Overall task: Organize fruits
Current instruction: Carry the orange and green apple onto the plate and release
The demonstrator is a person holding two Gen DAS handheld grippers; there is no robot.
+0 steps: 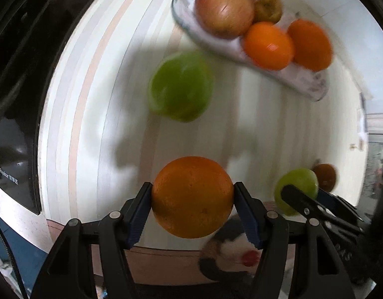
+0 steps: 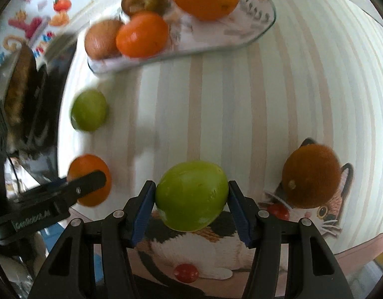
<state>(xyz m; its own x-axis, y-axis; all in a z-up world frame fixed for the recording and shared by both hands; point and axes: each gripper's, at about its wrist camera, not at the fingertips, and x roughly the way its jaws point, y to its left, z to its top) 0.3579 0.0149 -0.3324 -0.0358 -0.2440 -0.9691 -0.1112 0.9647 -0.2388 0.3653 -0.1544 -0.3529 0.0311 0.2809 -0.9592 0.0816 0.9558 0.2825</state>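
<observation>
My left gripper (image 1: 192,199) is shut on an orange (image 1: 191,189), held above the striped tablecloth. My right gripper (image 2: 191,196) is shut on a green fruit (image 2: 191,191); it also shows in the left wrist view (image 1: 294,186). The left gripper and its orange show in the right wrist view (image 2: 90,174). A glass dish (image 1: 303,82) at the back holds two apples (image 1: 223,10) and two oranges (image 1: 268,44). A loose green fruit (image 1: 180,86) lies between the dish and the left gripper. A brown kiwi (image 2: 312,174) lies to the right of the right gripper.
A black appliance (image 1: 19,99) stands along the table's left edge. The tablecloth (image 2: 241,114) has a cat picture (image 2: 326,214) at its near edge. A wall with coloured stickers (image 2: 37,20) is behind the dish.
</observation>
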